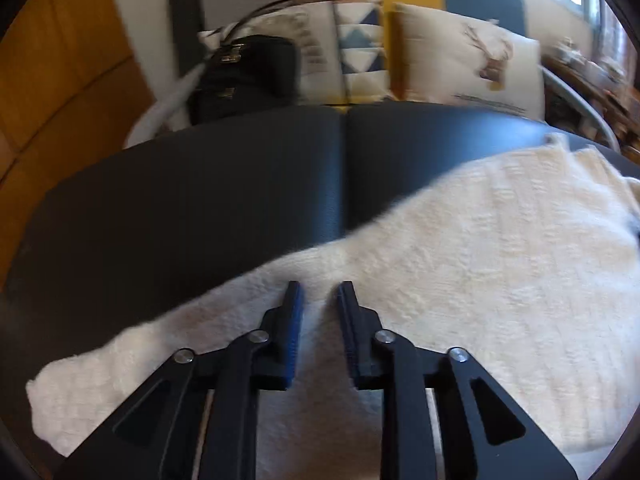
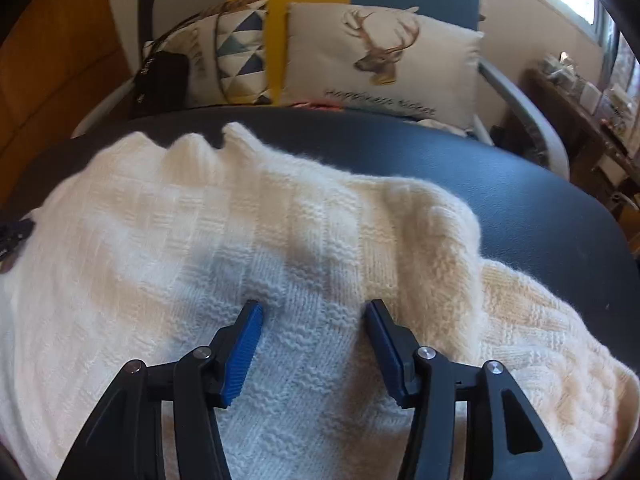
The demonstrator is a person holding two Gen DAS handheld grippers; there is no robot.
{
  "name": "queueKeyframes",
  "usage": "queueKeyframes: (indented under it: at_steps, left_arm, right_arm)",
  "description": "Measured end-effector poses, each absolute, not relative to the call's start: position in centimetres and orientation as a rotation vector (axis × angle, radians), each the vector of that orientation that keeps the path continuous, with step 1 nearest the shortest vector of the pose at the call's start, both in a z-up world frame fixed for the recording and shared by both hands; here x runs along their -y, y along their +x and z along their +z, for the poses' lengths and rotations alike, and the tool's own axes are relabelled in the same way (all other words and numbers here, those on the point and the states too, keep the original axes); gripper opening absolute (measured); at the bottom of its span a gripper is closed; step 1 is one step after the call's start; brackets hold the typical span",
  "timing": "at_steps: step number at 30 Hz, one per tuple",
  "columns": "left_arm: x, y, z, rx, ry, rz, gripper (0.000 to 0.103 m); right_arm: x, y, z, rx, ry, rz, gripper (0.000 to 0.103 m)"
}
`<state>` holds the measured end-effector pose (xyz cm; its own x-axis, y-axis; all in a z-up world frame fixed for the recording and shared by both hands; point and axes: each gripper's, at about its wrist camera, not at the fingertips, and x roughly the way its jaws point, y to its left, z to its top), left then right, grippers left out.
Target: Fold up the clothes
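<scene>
Cream knitted sweater (image 2: pixel 304 248) spread on the dark padded table (image 1: pixel 192 208), shown from both wrist views. The garment covers the near and middle part of the table top and leaves a bare band on the far side of it; its ribbed edge (image 2: pixel 200 142) stands up in small peaks towards that band. One sleeve or side panel (image 2: pixel 432 240) already lies turned over the body, judged to be a first fold. The cloth is laid flat so that edges can be picked out and carried across.

Left gripper (image 1: pixel 318 300): above the sweater close to its far-left edge, jaws a narrow way apart, nothing between them and no cloth pinched. Right gripper (image 2: pixel 314 320): over the middle of the sweater, just beside the turned-over panel, jaws about half spread with knit visible in the gap but the pads not pressing it. Both point steeply down at the fabric, a stance suited to taking a fresh hold.

Beyond the sweater, past the table's far rim: a deer-print cushion (image 2: pixel 384 52), a triangle-patterned cushion (image 2: pixel 242 52) and a black bag (image 1: pixel 244 76) on a seat.
</scene>
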<state>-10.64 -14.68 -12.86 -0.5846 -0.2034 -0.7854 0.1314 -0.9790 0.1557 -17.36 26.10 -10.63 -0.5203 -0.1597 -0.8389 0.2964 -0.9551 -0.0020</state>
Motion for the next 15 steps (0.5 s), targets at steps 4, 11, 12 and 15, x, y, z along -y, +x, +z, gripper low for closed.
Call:
queueKeyframes:
  at_steps: [4,11,12,15]
  left_arm:
    - [13.2,-13.2,-13.4,0.261,1.277,-2.607,0.022]
    - [12.1,-14.4,-10.8,0.401,1.301,-2.613,0.022]
    - [12.3,-14.2,-9.6,0.346,1.276,-2.626,0.022]
    - [11.2,-14.9,-6.7,0.226,1.205,-2.711,0.022]
  right_arm:
    - [-25.9,-18.6,-10.9,-0.181,1.356,-2.651,0.055]
    - [-26.5,-18.6,-9.0,-0.089,1.316,-2.546,0.056]
    - [-26.7,-18.5,-8.1,-0.048,1.273,-2.548,0.056]
    - [-27.1,-18.4,-5.7,0.057,1.161,-2.538,0.056]
